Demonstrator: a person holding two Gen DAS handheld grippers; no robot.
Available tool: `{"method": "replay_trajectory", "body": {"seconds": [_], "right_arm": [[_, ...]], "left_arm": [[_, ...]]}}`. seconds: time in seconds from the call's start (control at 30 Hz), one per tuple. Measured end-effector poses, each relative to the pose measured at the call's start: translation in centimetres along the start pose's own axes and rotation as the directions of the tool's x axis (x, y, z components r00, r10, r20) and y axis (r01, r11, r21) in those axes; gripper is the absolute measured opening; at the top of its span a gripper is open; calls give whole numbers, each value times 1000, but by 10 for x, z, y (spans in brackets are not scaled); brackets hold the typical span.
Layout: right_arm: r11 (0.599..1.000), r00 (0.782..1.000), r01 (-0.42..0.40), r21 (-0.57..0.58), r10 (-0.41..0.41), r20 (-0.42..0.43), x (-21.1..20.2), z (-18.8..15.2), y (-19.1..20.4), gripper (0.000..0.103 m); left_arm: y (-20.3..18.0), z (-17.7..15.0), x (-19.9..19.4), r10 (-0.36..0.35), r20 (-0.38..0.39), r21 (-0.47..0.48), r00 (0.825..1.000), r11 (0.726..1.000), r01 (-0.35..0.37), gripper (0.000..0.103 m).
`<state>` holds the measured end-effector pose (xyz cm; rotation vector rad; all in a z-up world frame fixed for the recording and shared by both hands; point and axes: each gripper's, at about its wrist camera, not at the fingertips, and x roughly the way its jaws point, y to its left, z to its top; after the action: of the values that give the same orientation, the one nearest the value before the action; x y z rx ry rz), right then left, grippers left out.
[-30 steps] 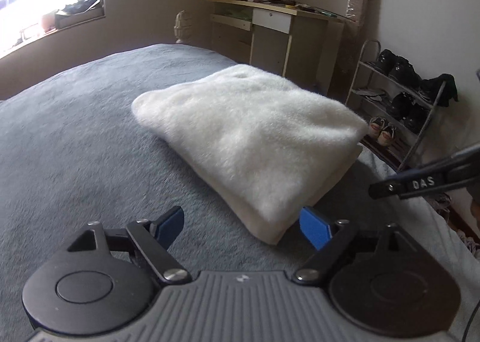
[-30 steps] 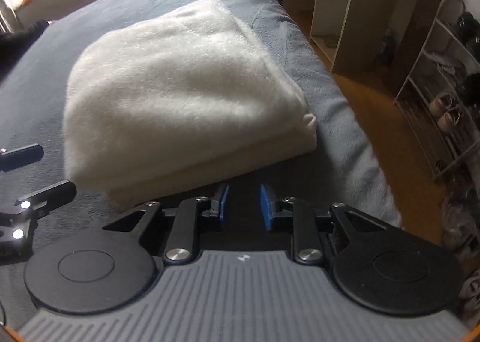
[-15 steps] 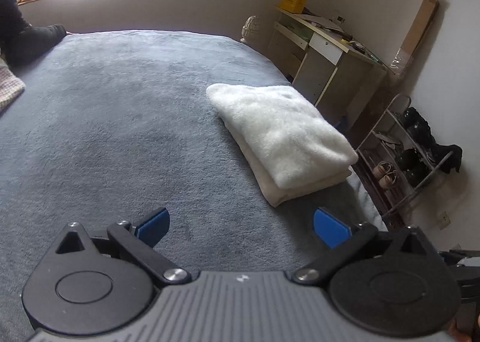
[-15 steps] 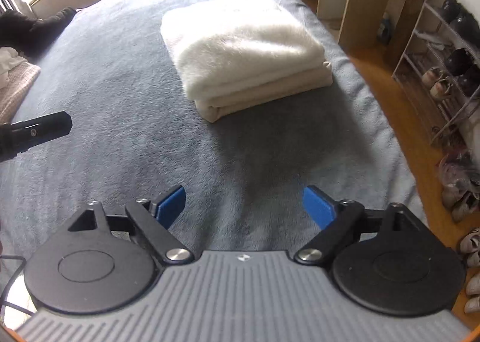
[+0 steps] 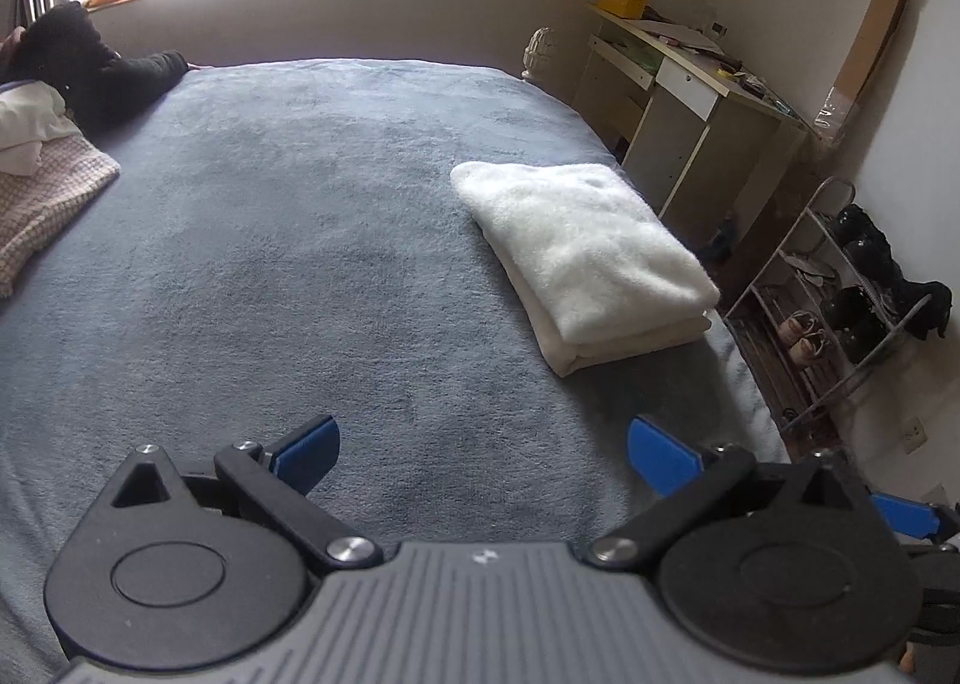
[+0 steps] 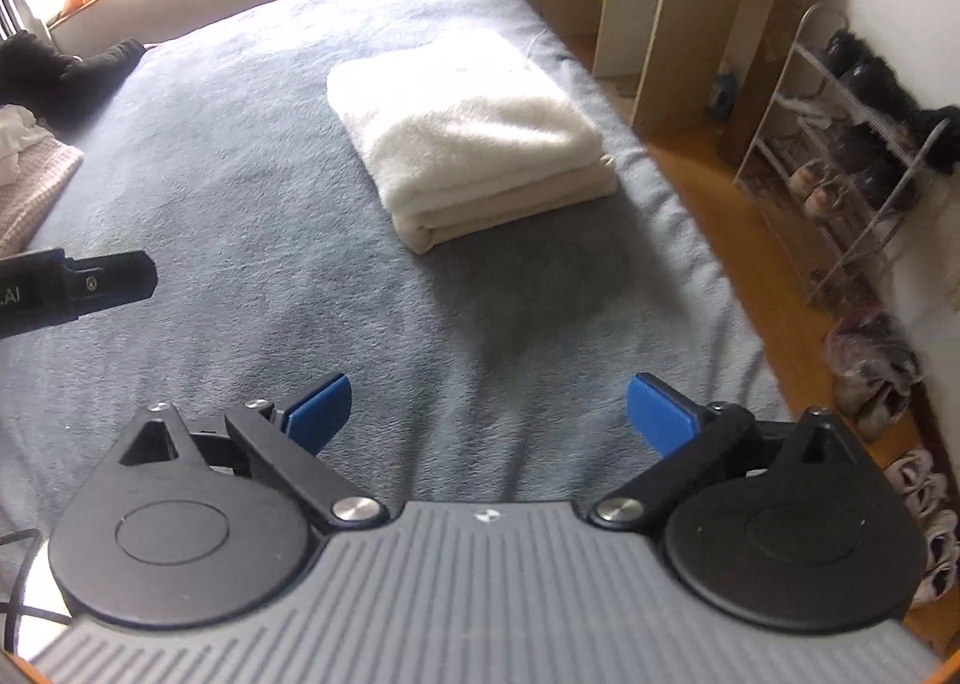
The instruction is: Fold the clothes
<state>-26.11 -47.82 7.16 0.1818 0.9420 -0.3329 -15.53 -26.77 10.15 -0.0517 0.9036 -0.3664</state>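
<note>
Left view: the left gripper point(image 5: 483, 447) is spread wide and holds nothing. It hangs over the gray bed point(image 5: 270, 264). The white cloth point(image 5: 582, 258) lies folded near the bed's right edge, well apart from the gripper. More clothes point(image 5: 42, 186) sit far left.

Right view: the right gripper point(image 6: 487, 411) is spread wide too, with nothing in it. The folded cloth point(image 6: 474, 138) lies ahead on the bed point(image 6: 240, 204). A shoe rack point(image 6: 840, 156) stands at the right.
</note>
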Motion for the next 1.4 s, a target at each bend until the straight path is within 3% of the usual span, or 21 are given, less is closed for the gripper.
{"method": "replay_trajectory", "body": {"seconds": [0.37,0.67,1.4], "right_arm": [[998,996,53,-30,-50,75,-24,-11,-4,102],[997,995,75,-12,-74,60,-23,-6,-9,102],[991,991,110,-72,-104,84,-21,-4,6,102]], "left_arm": [[-27,-7,-24,70,23,60,997,996,-71,103],[-37,-7,-27,124,43,96,991,987,-128,103],[-28,-10,-22,101,19,45,995,994,-102,103]]}}
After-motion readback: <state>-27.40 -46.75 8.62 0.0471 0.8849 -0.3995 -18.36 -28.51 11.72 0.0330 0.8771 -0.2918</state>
